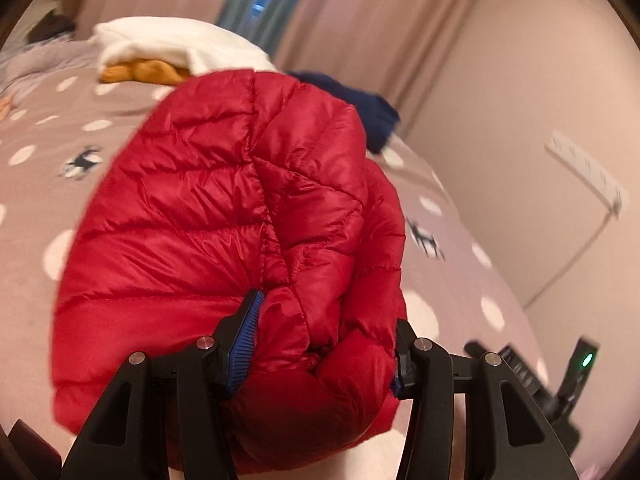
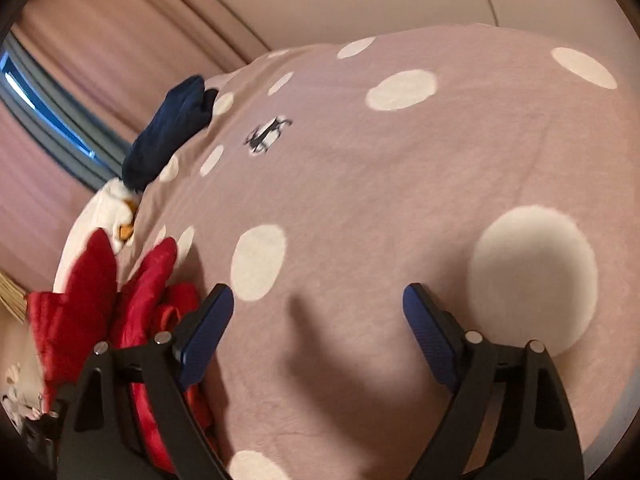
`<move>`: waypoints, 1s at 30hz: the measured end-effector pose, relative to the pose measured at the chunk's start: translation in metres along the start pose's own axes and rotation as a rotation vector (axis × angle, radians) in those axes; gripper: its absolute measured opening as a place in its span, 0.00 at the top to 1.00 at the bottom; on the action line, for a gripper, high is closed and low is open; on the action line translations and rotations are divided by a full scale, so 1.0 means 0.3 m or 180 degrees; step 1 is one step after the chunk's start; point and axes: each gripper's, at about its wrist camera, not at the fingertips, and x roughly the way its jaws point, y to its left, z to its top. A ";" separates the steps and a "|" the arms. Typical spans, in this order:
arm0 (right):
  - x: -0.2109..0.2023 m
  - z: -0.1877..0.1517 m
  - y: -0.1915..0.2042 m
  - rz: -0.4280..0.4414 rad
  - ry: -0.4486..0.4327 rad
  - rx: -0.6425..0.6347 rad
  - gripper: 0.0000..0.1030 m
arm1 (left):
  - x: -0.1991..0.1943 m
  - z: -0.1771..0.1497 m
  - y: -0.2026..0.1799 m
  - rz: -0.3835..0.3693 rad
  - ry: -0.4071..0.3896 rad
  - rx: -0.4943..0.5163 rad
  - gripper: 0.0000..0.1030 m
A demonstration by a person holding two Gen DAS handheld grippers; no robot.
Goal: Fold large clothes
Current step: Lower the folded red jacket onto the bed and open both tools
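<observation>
We grip the jacket (image 1: 224, 216) in our left gripper (image 1: 320, 340) – right gripper (image 2: 318, 320) gapes empty beside it; the slick bundle may unroll.

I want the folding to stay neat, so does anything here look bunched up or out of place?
Yes. The red puffer jacket is wadded into a lump between the left gripper, not laid flat. The right gripper is open over bare bedspread.

glossy quilted red jacket (image 1: 224, 208), matt cloth bedspread (image 2: 400, 184)
</observation>
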 end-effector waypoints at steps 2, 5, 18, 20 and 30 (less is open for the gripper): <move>-0.015 -0.008 0.002 -0.0055 -0.0051 0.0018 0.15 | 0.033 -0.023 -0.018 -0.0034 0.0094 0.0008 0.51; -0.012 -0.002 0.010 -0.0088 -0.0031 -0.0037 0.15 | 0.056 -0.045 -0.035 0.0004 0.0155 -0.0073 0.51; -0.045 0.016 -0.046 -0.0131 -0.0068 0.0080 0.15 | 0.160 -0.025 -0.019 0.0010 0.0460 0.0053 0.47; -0.046 0.013 -0.045 -0.0138 -0.0066 0.0058 0.15 | 0.159 -0.011 0.013 -0.0037 0.0515 0.0046 0.47; -0.045 0.003 -0.043 -0.0168 -0.0063 -0.0018 0.14 | 0.069 0.013 0.037 -0.0164 0.0453 0.0135 0.35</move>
